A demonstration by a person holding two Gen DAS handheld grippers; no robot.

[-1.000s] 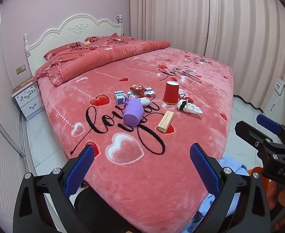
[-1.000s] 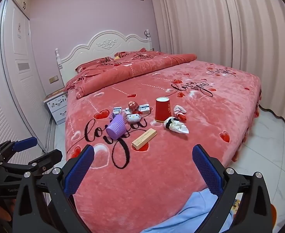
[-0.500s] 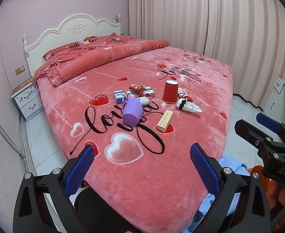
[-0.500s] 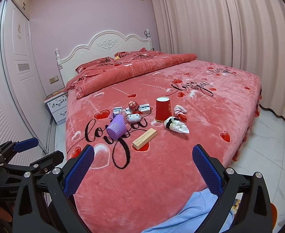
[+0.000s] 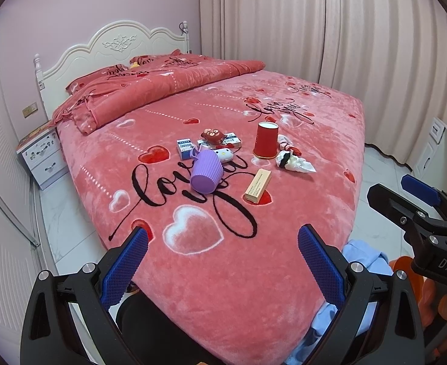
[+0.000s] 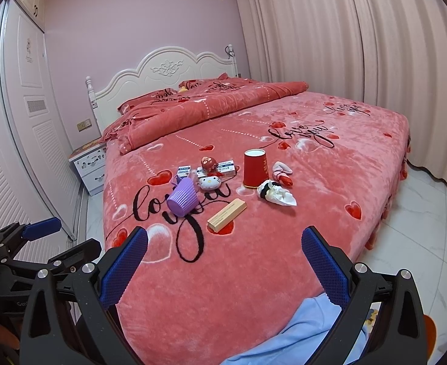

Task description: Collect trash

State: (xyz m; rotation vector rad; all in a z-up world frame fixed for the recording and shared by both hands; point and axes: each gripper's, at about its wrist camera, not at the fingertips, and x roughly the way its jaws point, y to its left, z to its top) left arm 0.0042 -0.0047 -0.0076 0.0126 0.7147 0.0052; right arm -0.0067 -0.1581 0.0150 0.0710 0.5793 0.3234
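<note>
1. Left wrist view: the left tongs (image 5: 222, 254) were seen spread wide with nothing between the blue pads, held over the foot of the bed (image 5: 229, 292); the right tongs (image 6: 224, 255) were likewise released and empty.
2. The trash was found in a loose cluster on the pink blanket, well apart from both tongs: a crumpled tissue wad (image 5: 293, 161), an upright red paper cup (image 5: 266, 144) just beside it, a long tan carton (image 5: 257, 185) and small blue-and-white boxes (image 5: 184, 148).
3. The tissue wad was judged very light, soft and collapsible; a pinch through its bulky middle would be favoured, since loose corners could tear or slip.
4. The paper cup was judged light and easily crushed; a gentle hold across the wall near the rim was thought safest.
5. The carton was judged stiff and light, best taken across its narrow width.
6. A tipped purple cup (image 5: 206, 172) and small toys (image 5: 225, 154) lay among the trash and were judged not to be trash.
</note>
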